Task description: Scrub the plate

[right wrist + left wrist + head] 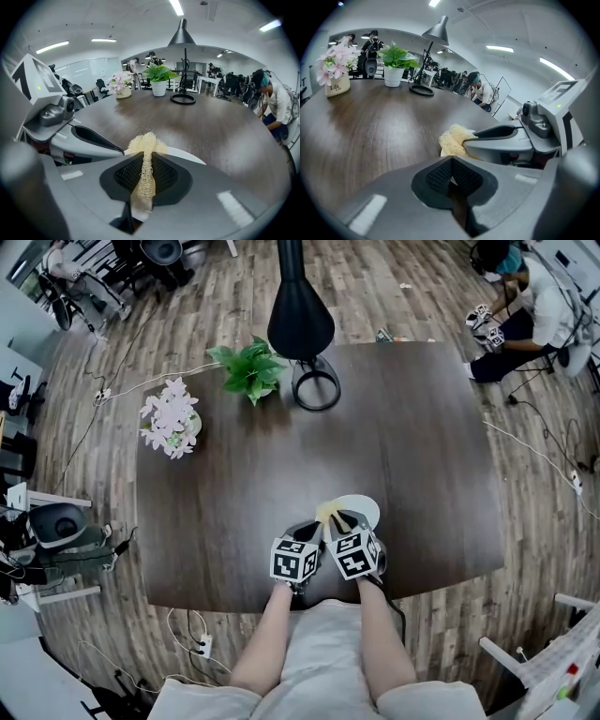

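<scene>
Plate [364,509]: small, round, plain white, lying flat on the dark wood-grain table [422,446]. It sits well to the person's side of the black desk lamp [300,320], close to the table edge farthest from the lamp. The part of its surface that shows is bare, with no print or pattern.

Scrubber [146,143]: pale yellow, fibrous, mesh-like wad. It rests on the plate's left part, the side away from the lamp's ring base.

Right gripper [146,161]: jaws clamped on the scrubber. A strand runs down between the pads and the tuft sticks out past the tips, over the plate rim.

Left gripper [451,177]: jaws pressed together. A tiny pale sliver shows at the tips; cannot tell whether it is the plate rim. It is just beside the right gripper, on the plate's left.

Both grippers carry cubes with black-and-white square markers.

Writing: the cream pot of pink flowers [337,86], left of the lamp, reads "Life", with smaller print below it too small to read. A green plant in a white pot [393,70] stands just left of the lamp base.
</scene>
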Tool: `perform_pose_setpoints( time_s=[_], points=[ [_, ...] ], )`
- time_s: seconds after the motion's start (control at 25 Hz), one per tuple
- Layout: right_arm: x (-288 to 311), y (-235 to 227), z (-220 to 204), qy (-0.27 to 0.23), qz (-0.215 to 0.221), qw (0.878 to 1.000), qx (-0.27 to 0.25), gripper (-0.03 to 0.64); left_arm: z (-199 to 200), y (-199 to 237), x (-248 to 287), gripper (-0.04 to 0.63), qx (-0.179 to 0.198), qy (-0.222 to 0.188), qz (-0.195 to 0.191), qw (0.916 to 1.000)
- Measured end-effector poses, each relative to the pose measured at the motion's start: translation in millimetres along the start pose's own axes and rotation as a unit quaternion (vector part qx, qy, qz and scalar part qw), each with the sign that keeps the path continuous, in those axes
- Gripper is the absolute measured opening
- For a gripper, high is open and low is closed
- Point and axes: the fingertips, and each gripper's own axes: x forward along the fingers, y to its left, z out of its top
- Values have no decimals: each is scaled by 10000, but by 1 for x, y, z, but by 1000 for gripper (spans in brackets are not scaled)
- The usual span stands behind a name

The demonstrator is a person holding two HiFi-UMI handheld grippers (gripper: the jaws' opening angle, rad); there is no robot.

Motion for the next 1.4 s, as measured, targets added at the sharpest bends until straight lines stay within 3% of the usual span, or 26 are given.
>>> perform_pose_setpoints(
  time_s=[0.84,1.4],
  points=[
    [-2,-26,-6,-33,-249,9994,243,71,-2,-1,2,0,242,-16,99,9997],
    [-12,-52,-13,-3,-531,9983,244,71,-2,-5,6,0,186,-127,130,9997]
  ],
)
